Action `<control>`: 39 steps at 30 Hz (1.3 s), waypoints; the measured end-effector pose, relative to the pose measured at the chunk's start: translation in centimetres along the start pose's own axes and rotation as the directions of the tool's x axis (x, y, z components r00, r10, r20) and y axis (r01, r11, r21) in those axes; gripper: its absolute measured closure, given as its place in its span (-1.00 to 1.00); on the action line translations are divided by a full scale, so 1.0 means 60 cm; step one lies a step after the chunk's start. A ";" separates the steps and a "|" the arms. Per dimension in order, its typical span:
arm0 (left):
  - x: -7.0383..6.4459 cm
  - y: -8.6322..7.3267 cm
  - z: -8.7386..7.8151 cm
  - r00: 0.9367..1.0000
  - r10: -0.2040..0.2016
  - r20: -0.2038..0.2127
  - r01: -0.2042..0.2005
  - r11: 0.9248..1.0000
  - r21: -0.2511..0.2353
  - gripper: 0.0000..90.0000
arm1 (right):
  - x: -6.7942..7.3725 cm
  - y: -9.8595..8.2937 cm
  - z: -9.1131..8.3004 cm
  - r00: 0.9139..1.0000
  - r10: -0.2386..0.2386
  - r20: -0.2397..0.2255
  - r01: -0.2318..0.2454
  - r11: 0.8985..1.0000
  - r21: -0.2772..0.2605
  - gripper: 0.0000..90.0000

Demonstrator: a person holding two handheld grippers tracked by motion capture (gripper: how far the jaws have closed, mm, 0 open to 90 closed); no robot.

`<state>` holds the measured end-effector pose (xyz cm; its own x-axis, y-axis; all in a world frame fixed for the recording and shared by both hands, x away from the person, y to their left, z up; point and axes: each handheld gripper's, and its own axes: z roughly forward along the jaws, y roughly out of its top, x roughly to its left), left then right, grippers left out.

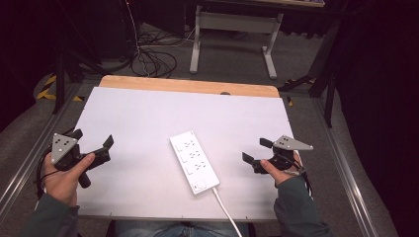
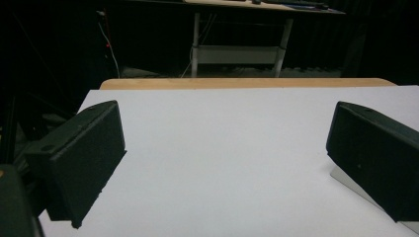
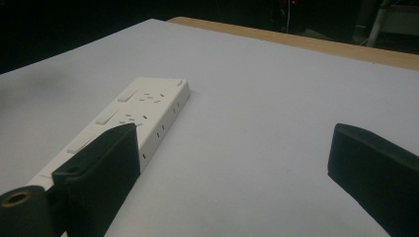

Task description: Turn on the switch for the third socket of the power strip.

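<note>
Right tongs (image 3: 232,173) beside power strip (image 3: 133,118)

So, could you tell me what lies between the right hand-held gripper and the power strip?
Nothing: between the right hand-held gripper and the power strip, the high view shows bare white tabletop.

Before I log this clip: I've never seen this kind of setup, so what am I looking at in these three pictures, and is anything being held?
No robot here: a person sits at a table covered with a white sheet and holds a hand-held two-jaw gripper in each hand. The high view looks down from above the person; the left gripper is at its left, the right gripper at its right. The other two pictures come from cameras riding on the grippers, looking along their black jaws. A white power strip lies between the grippers, its cord running off the near edge. The right gripper view shows the strip just beyond one jaw. Both grippers are open and hold nothing.
</note>
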<state>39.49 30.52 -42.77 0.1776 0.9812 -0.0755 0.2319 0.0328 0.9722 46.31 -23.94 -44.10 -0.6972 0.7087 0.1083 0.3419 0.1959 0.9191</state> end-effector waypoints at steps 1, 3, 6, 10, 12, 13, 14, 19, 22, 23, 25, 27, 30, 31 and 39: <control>0.000 0.000 0.000 1.000 0.000 0.001 0.000 1.000 0.001 -0.95 | 0.000 0.000 0.000 1.000 0.000 0.001 0.000 1.000 0.001 -0.85; 0.000 0.000 0.000 1.000 0.002 0.002 -0.002 1.000 0.002 -0.95 | -0.001 0.000 0.000 1.000 -0.002 0.003 0.002 1.000 0.000 -0.85; 0.000 0.000 0.001 1.000 0.001 0.004 -0.001 1.000 0.002 -0.95 | -0.001 0.000 0.000 1.000 0.005 0.001 -0.005 1.000 -0.001 -0.86; 0.000 0.000 0.001 1.000 -0.001 0.005 0.001 1.000 0.002 -0.94 | 0.000 0.000 0.003 1.000 0.007 -0.003 -0.007 1.000 -0.002 -0.92; 0.000 0.000 0.000 1.000 -0.001 0.006 0.001 1.000 0.004 -0.94 | 0.001 0.000 0.008 1.000 0.025 0.009 -0.025 1.000 0.003 -0.89; 0.000 0.000 0.001 1.000 -0.002 0.005 0.002 1.000 0.002 -0.94 | 0.002 0.000 0.009 1.000 0.029 0.013 -0.029 1.000 0.005 -0.88; 0.000 0.000 0.001 1.000 -0.001 0.005 0.001 1.000 0.002 -0.94 | 0.002 0.000 0.009 1.000 0.018 0.013 -0.018 1.000 0.005 -0.84; 0.000 0.000 0.001 1.000 -0.002 0.003 0.002 1.000 0.002 -0.94 | 0.003 0.004 0.004 1.000 -0.001 -0.001 0.001 1.000 -0.016 -0.23; 0.000 0.000 0.001 1.000 -0.001 0.002 0.001 1.000 0.002 -0.94 | 0.003 0.005 0.001 1.000 -0.006 0.000 0.006 1.000 -0.014 0.03; 0.000 0.000 0.001 1.000 -0.002 0.001 0.002 1.000 0.002 -0.94 | 0.003 0.005 0.001 1.000 -0.003 -0.001 0.002 1.000 -0.014 0.11; 0.001 0.000 0.001 1.000 -0.001 0.002 0.001 1.000 0.003 -0.94 | 0.003 0.005 0.000 1.000 -0.006 0.003 0.006 1.000 -0.009 0.25; 0.001 0.000 0.001 1.000 -0.001 0.004 0.001 1.000 0.003 -0.95 | 0.004 0.005 0.000 1.000 0.001 0.004 -0.001 1.000 -0.013 0.31; 0.000 0.000 0.001 1.000 -0.002 0.005 0.002 1.000 0.002 -0.94 | 0.004 0.006 0.000 1.000 -0.004 0.003 0.004 1.000 -0.011 0.34; 0.000 0.000 0.001 1.000 -0.002 0.004 0.002 1.000 0.002 -0.95 | 0.005 0.006 0.000 1.000 -0.010 0.000 0.010 1.000 -0.010 0.39; 0.000 0.000 0.001 1.000 -0.001 0.006 0.001 1.000 0.003 -0.94 | 0.007 0.007 -0.003 0.999 -0.042 -0.007 0.041 0.999 -0.011 0.77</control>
<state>39.54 30.50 -42.80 0.1827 0.9801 -0.0778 0.2348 0.0333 0.9715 46.04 -23.67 -43.63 -0.7151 0.6953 0.0726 0.3056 0.2175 0.9270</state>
